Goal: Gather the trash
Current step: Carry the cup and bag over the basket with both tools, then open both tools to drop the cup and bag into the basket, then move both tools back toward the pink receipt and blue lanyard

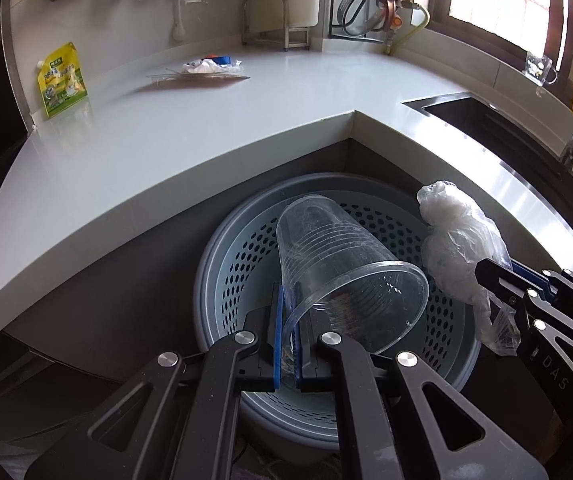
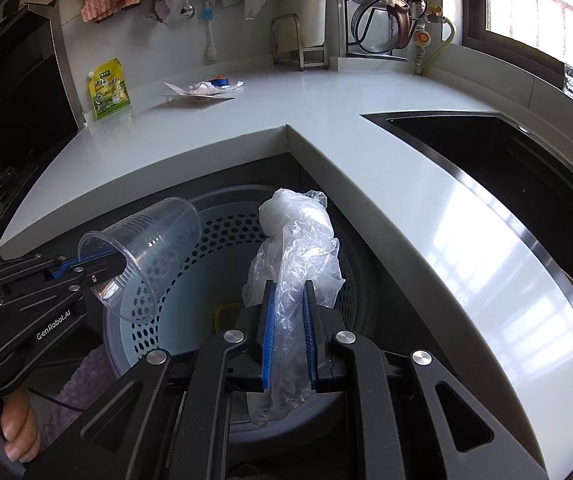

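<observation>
My left gripper (image 1: 288, 300) is shut on the rim of a clear plastic cup (image 1: 342, 264), held tilted over the round blue perforated trash basket (image 1: 238, 264) on the floor below the counter corner. My right gripper (image 2: 289, 292) is shut on a crumpled clear plastic bag (image 2: 298, 240), held over the same basket (image 2: 222, 240). In the left wrist view the bag (image 1: 454, 248) and right gripper (image 1: 498, 280) hang at the basket's right rim. In the right wrist view the cup (image 2: 146, 252) and left gripper (image 2: 98, 266) are at the basket's left rim.
On the white L-shaped counter (image 1: 206, 128) lie a crumpled wrapper with flat plastic packaging (image 1: 206, 70) and a yellow-green pouch (image 1: 62, 80) against the wall. A dark sink (image 2: 506, 152) is at right. A purple mat (image 2: 82, 384) lies beside the basket.
</observation>
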The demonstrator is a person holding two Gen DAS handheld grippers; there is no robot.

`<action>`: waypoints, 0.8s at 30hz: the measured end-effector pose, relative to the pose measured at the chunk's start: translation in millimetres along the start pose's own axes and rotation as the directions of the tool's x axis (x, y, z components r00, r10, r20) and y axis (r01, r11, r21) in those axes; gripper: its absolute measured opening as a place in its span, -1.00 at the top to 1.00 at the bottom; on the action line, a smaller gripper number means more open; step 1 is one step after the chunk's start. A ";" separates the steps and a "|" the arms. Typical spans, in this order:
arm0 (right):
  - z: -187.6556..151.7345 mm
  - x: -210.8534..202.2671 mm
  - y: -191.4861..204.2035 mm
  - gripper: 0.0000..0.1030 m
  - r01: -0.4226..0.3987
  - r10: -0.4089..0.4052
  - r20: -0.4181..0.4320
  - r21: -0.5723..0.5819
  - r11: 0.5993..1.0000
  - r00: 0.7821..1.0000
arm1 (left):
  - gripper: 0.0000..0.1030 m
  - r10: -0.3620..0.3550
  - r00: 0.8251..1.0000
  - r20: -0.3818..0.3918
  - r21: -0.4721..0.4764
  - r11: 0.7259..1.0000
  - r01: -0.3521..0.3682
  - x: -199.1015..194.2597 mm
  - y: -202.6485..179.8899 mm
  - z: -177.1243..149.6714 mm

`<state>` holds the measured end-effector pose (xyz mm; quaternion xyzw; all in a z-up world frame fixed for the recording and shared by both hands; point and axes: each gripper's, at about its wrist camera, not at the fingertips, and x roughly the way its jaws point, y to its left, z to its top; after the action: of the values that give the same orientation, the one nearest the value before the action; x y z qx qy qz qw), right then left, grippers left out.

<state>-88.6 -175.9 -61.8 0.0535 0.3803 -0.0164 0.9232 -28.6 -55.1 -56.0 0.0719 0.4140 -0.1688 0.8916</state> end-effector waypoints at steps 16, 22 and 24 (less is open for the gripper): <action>0.9 -0.5 -3.6 -0.17 0.001 -0.002 0.042 0.020 1.000 0.999 | 0.40 0.002 0.999 -0.032 -0.045 0.999 -0.004 11.4 10.2 -1.6; 1.6 -1.2 -9.4 -0.38 0.023 -0.026 0.055 0.048 0.999 0.998 | -0.32 0.050 0.999 0.012 -0.069 0.996 -0.049 4.1 16.4 -1.2; 2.4 -5.1 -10.5 -0.48 0.042 -0.046 0.078 0.052 0.998 0.996 | -0.37 0.081 0.996 0.044 -0.064 0.995 -0.078 -1.9 16.8 0.2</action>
<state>-91.3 -186.6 -57.4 0.0676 0.3441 -0.0483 0.9352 -23.5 -39.0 -54.5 0.0567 0.3950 -0.1219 0.9088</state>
